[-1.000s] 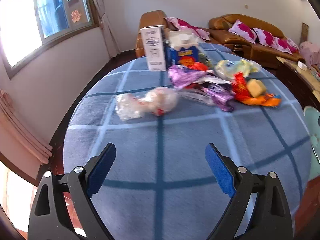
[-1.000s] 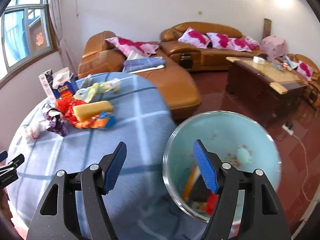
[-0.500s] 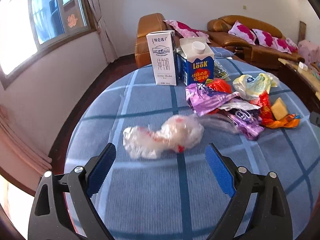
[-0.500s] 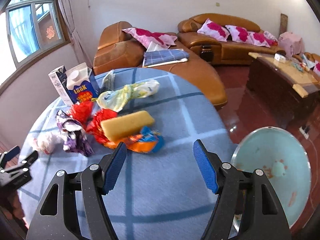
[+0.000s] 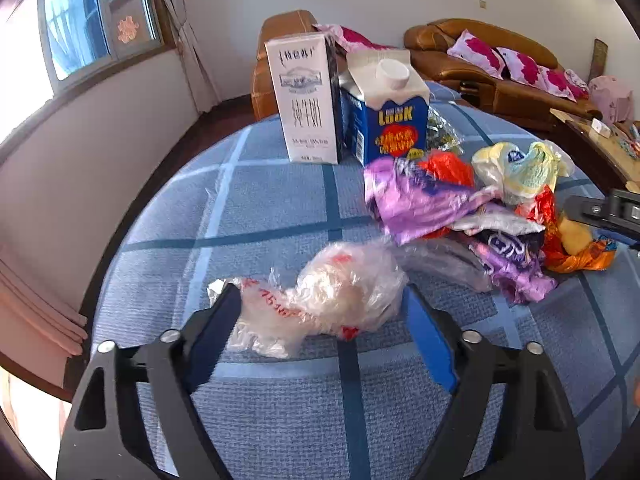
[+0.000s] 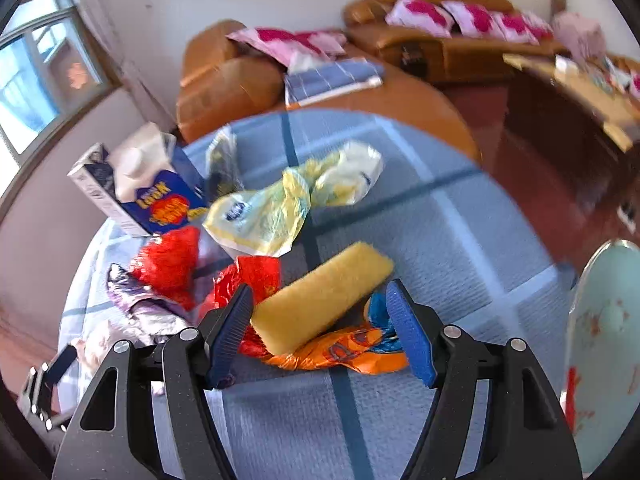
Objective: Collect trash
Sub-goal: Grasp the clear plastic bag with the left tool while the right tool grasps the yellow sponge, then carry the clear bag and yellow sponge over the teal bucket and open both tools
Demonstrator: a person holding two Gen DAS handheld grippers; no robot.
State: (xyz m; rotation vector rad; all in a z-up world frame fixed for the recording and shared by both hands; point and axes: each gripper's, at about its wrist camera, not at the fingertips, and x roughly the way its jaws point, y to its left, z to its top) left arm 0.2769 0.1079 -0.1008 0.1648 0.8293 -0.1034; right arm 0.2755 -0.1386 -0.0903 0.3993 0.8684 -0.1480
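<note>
My left gripper (image 5: 320,312) is open with its fingers on either side of a crumpled clear plastic bag (image 5: 332,296) with red print on the blue checked table (image 5: 272,208). My right gripper (image 6: 320,316) is open around a yellow sponge (image 6: 320,300) that lies on an orange wrapper (image 6: 340,354). Purple wrappers (image 5: 416,200), a red wrapper (image 6: 172,260) and a yellow-white plastic bag (image 6: 272,212) lie in a pile between them. The pale green trash bin (image 6: 604,328) stands at the right edge of the right wrist view.
A white milk carton (image 5: 306,96) and a blue LOOK carton (image 5: 388,108) stand upright at the table's far side. Brown sofas (image 5: 480,56) with pink cushions and a wooden coffee table (image 6: 580,92) stand beyond. A window (image 5: 92,12) is at the left.
Both grippers have moved forward toward the trash pile. The left now straddles the clear bag and the right straddles the yellow sponge. The bin has slid to the right edge of view.
</note>
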